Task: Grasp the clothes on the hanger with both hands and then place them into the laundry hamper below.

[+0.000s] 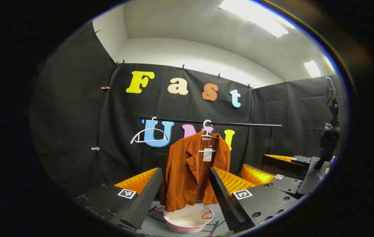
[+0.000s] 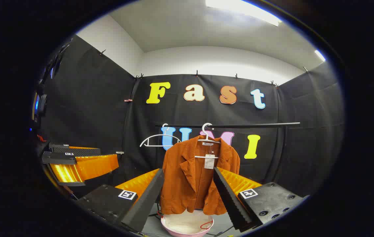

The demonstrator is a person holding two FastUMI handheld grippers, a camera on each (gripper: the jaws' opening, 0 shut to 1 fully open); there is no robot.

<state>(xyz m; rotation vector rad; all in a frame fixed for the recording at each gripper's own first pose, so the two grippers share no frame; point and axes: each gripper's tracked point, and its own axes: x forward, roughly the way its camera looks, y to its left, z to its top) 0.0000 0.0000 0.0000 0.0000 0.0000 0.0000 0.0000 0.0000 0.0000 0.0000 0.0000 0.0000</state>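
On the rail hangs the jacket, hamper directly beneath; your left gripper and right gripper gape wide, empty, framing it.

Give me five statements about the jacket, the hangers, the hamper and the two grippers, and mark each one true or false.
1. The orange jacket hangs on a white hanger from the rail. True.
2. The jacket already lies in the pink hamper. False: it hangs above the hamper.
3. A second white hanger on the rail is bare. True.
4. The left gripper is shut on the jacket. False: its fingers stand apart, short of the jacket.
5. The right gripper is open. True.
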